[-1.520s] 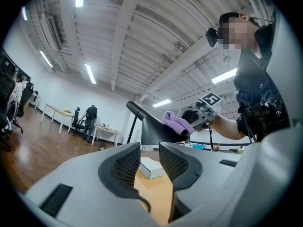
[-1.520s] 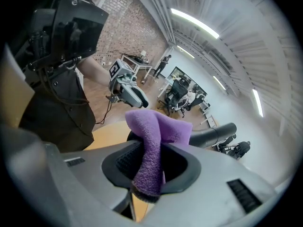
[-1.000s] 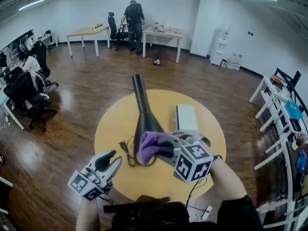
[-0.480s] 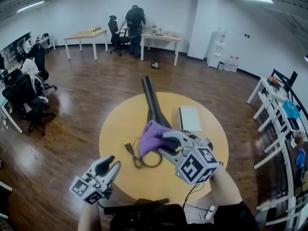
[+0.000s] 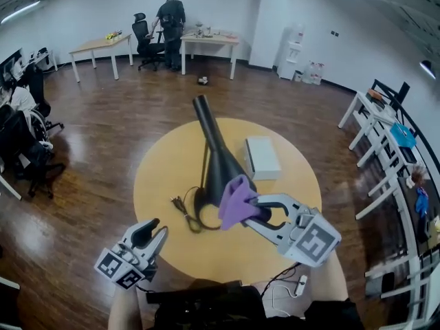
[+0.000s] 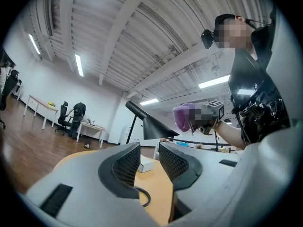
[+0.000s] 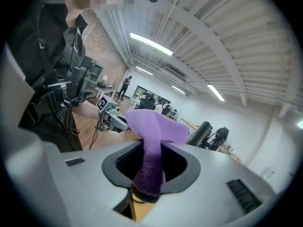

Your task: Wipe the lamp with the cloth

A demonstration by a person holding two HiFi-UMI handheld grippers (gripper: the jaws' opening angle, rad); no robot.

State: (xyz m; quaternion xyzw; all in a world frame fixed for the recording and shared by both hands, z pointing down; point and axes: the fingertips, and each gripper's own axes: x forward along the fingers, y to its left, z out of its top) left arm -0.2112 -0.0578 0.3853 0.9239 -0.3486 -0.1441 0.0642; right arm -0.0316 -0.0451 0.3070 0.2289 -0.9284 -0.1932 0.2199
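Sitting on the far right of the round table [image 5: 165, 184], a flat white box [image 5: 262, 158] is closed, so what it holds cannot be seen. The table top is yellow wood, and a black cable [image 5: 180, 208] loops across it by the foot of the lamp [image 5: 218, 167]. Around the table is dark plank flooring in a white-walled office. Pale desks stand along the far wall, where a person [image 5: 170, 19] stands with their back turned. There are black chairs at the left and a water dispenser [image 5: 293, 50] in the far right corner.

The lamp stands near the table's middle on a thin stem. Its black cone shade is tilted, with its long axis running from the narrow neck, raised and pointing toward the far wall, down to the wide mouth facing the person holding the grippers.

The right gripper [image 5: 251, 210] is clamped on a purple cloth [image 5: 237, 201], which bunches out between its jaws beside the shade's wide rim. Whether the cloth touches the shade cannot be told. The left gripper [image 5: 158, 228] hangs low at the table's near left edge, well apart from the lamp, with its jaws parted and nothing between them.
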